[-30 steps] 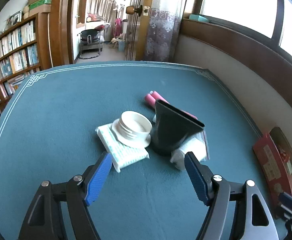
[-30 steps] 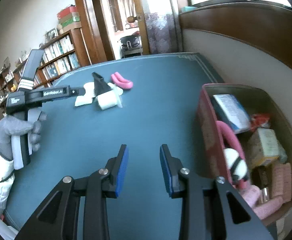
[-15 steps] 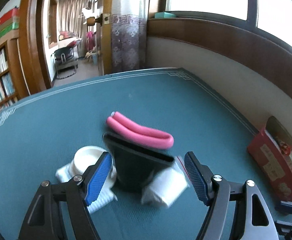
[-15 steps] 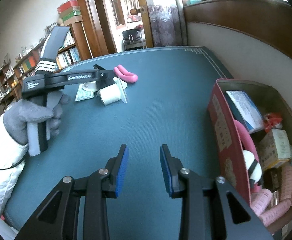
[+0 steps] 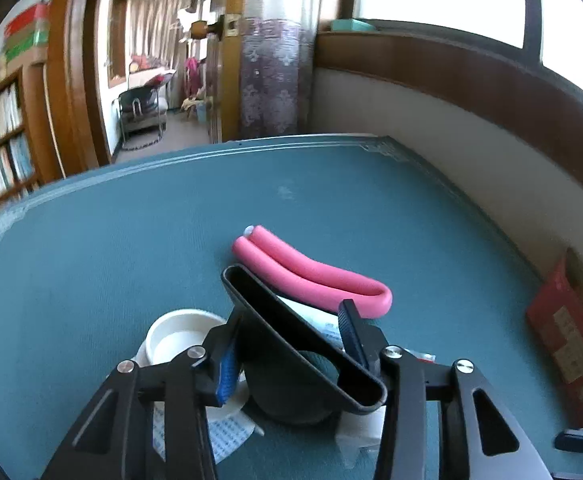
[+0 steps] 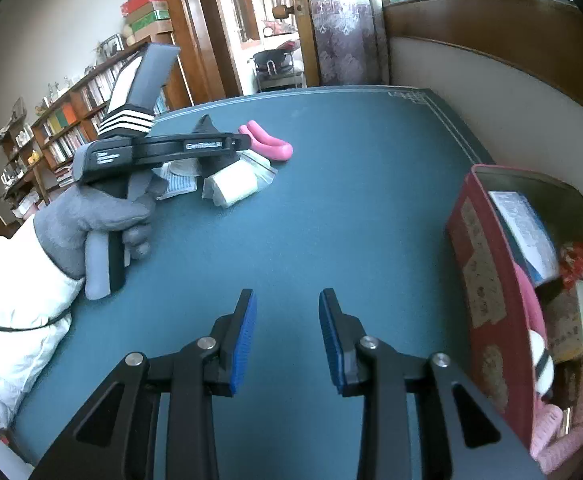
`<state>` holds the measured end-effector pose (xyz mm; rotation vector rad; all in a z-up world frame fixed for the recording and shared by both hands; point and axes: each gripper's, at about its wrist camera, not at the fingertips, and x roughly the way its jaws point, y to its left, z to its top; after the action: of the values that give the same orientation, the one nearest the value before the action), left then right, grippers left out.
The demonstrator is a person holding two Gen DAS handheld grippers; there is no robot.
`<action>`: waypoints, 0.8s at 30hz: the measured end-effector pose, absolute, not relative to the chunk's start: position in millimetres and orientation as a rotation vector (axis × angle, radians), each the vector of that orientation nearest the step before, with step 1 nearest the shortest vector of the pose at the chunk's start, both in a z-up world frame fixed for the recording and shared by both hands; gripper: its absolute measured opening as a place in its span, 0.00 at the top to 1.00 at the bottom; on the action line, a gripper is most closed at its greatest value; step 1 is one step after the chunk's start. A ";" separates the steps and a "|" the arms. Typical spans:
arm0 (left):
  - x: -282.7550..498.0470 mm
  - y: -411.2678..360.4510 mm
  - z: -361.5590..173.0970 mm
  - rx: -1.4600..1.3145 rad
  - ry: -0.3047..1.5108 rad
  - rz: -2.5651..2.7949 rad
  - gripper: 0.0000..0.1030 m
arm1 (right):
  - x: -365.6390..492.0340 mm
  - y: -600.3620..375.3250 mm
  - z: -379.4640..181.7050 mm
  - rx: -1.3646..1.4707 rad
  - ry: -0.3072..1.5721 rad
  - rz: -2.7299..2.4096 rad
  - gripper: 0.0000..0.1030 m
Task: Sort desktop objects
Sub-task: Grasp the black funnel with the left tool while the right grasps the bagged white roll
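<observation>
2 jaws of the left gripper [image 5: 291, 354] are closing, both pads against the black nozzle [image 5: 303, 356] at bench [image 5: 131, 240] centre, a pink foam loop [image 5: 311, 276] at its 1 o'clock. Right gripper [image 6: 287, 336] jaws stand narrowly parted, empty; red box [image 6: 487, 300] at 3 o'clock.

I see a teal tabletop [image 6: 351, 216] with a pale border line. At its far middle lie a pink foam loop [image 5: 311, 276], a white lid [image 5: 175, 336] on a tissue packet [image 5: 227, 436], a black nozzle [image 5: 291, 356] and a white roll [image 6: 233, 184]. A red box [image 6: 487, 300] sits at the right edge.
</observation>
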<state>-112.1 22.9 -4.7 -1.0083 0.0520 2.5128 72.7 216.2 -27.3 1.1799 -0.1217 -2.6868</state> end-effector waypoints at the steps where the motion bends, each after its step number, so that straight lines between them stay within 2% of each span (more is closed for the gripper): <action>1: -109.3 18.3 -2.4 -1.002 0.031 2.517 0.55 | 71.5 215.3 -27.1 1.180 -0.122 -2.684 0.65; 9: -63.7 -19.4 27.4 -0.916 -0.037 2.535 0.55 | 50.1 202.5 -23.8 1.180 -0.137 -2.640 0.65; 22: -6.6 -68.6 26.7 -0.932 -0.183 2.562 0.55 | -16.3 196.2 -35.3 1.274 -0.423 -2.476 0.65; 23: -5.7 -68.3 24.9 -0.934 -0.190 2.562 0.55 | -21.9 195.6 -36.7 1.281 -0.453 -2.458 0.63; 24: -5.4 -67.8 23.3 -0.936 -0.195 2.559 0.55 | -27.1 195.4 -38.2 1.288 -0.480 -2.445 0.50</action>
<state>-5.4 -67.8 23.3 -0.9359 -0.1949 2.5595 -27.1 195.4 -38.2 1.2882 -0.4801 -2.4450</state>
